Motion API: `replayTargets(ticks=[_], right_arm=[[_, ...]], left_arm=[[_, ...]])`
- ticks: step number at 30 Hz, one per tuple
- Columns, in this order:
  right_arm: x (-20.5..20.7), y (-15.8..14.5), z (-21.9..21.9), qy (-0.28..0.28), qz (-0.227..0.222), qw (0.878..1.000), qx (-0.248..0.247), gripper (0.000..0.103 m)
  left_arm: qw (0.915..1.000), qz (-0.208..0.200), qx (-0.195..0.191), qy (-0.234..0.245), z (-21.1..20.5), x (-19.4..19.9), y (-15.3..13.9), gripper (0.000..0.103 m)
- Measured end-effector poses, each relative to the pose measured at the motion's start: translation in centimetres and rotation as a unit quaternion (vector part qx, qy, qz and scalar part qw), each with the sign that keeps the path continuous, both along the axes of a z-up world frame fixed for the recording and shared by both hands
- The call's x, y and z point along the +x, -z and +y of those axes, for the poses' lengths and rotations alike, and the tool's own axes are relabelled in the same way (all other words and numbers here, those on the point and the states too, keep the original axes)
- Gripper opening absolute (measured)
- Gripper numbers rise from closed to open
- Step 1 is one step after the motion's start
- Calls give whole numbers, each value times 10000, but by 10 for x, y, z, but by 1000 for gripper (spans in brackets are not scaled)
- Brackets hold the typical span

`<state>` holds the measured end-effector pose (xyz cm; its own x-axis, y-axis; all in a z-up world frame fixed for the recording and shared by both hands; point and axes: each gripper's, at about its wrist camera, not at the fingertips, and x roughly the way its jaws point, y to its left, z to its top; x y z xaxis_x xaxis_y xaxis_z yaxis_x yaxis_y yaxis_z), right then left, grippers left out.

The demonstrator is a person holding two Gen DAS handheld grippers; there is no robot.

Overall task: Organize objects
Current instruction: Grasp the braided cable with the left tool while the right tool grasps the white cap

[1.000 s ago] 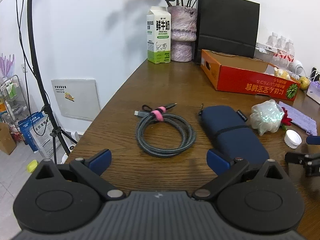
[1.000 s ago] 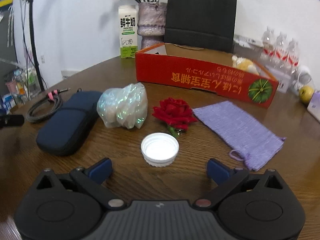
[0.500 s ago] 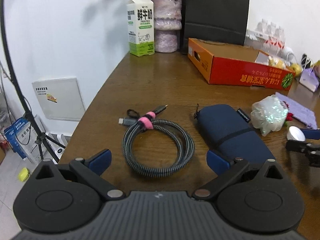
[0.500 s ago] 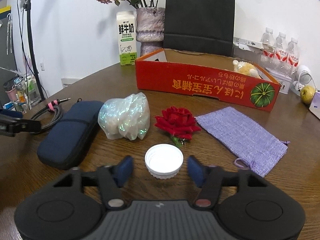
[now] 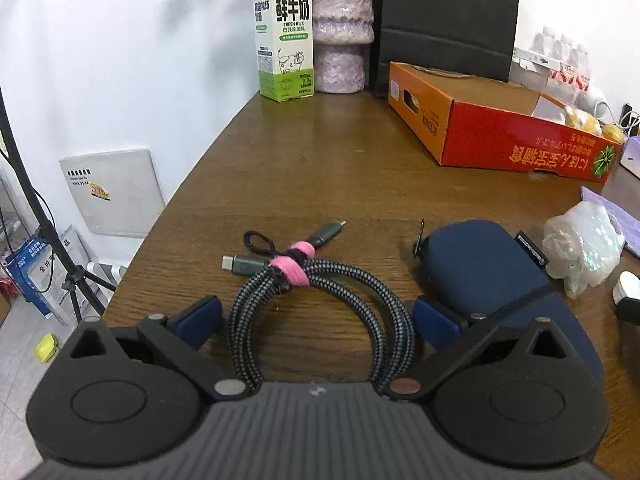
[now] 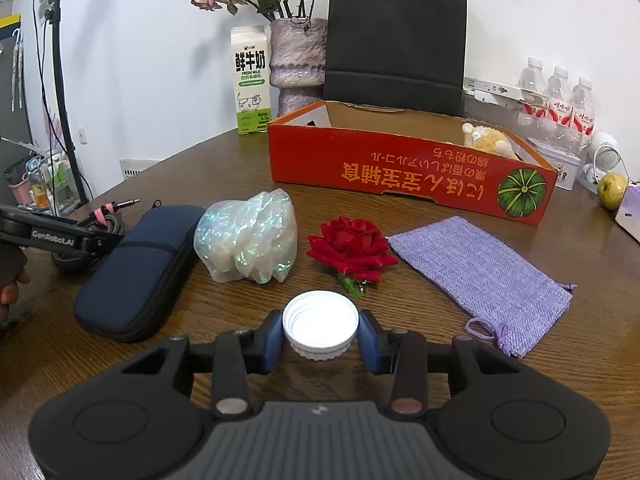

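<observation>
On the brown wooden table (image 6: 580, 360), nearest to me, the right gripper (image 6: 320, 334) has its 2 blue pads pressed against either side of a white bottle cap (image 6: 320, 326), which sits open side up on the wood. Over to the left, the left gripper (image 5: 316, 316) stands spread wide, its 2 fingers (image 5: 200, 316) flanking the near loop of a coiled braided cable (image 5: 320, 308) without visibly touching it; a pink tie (image 5: 290, 266) binds the coil at its far side, next to the 2 plugs.

Just beyond the cap lies a red fabric rose (image 6: 352, 242), with a crinkled iridescent plastic bag (image 6: 248, 238) to its left and a flat purple drawstring pouch (image 6: 480, 274) to its right. A navy zip case (image 6: 138, 272) lies between the bag and the cable.

Farther back sits an open red cardboard box (image 6: 400, 172), a yellow plush toy (image 6: 486, 140) in its right end. Against the wall stand a milk carton (image 6: 250, 80), a mauve vase (image 6: 298, 64) of dried flowers and a black paper bag (image 6: 396, 40). 3 water bottles (image 6: 556, 100) stand at the far right.
</observation>
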<state>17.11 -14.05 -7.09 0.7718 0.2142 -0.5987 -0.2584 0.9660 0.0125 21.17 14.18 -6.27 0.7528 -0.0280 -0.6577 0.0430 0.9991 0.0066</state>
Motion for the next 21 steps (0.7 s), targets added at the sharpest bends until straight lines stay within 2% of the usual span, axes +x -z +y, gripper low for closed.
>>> replayTargets(ticks=[9,12,18,21], right_arm=[[0,0,0,-2,-2,10000,-4,39],[0,0,-1,-5,-3,10000,-5,39],[0,0,0,-5,-6,10000,-10,39],[0,0,0,-8,-6,10000,-7,39]], left_arm=[[9999,-68,-7,-74,-1,2,2,103],[9996,-171,-73,-210,2,-2,0,93],[9990,-263,-238,-280,5,-7,-4,90],[9983,-441,-116,-353,1,-12,-7,90]])
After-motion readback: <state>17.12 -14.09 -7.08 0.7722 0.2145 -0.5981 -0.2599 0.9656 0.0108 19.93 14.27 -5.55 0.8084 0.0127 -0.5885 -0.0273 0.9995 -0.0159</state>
